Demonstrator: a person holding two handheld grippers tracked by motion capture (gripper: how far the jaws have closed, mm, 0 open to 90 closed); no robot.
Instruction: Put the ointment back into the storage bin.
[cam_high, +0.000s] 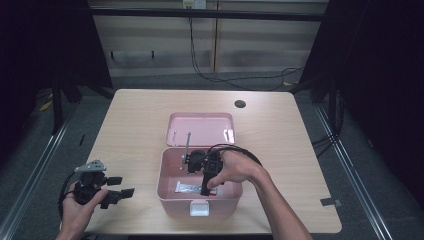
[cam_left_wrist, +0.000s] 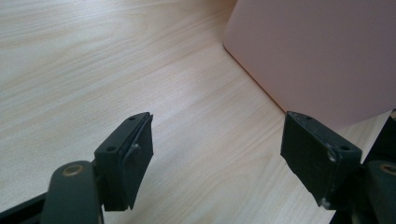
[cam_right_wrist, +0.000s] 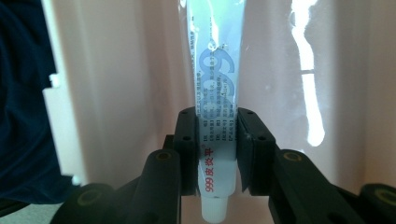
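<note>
Pale wood-grain worktop (cam_high: 135, 125) carries an open pink plastic box (cam_high: 167, 197), its lid (cam_high: 200, 128) laid back behind it. Down inside the box, the right claw (cam_right_wrist: 217, 140) is closed on a white squeeze tube with blue and red print (cam_right_wrist: 215, 107), pinching it near the cap end. The left claw (cam_high: 117, 188) hangs idle and wide open beside the box, holding nothing. That grip looks narrow and near one end, so the tube could swing or slip on lifting and catch the box wall. From above, the hand (cam_high: 235, 167) hides the grasp; the right gripper view shows it plainly.
</note>
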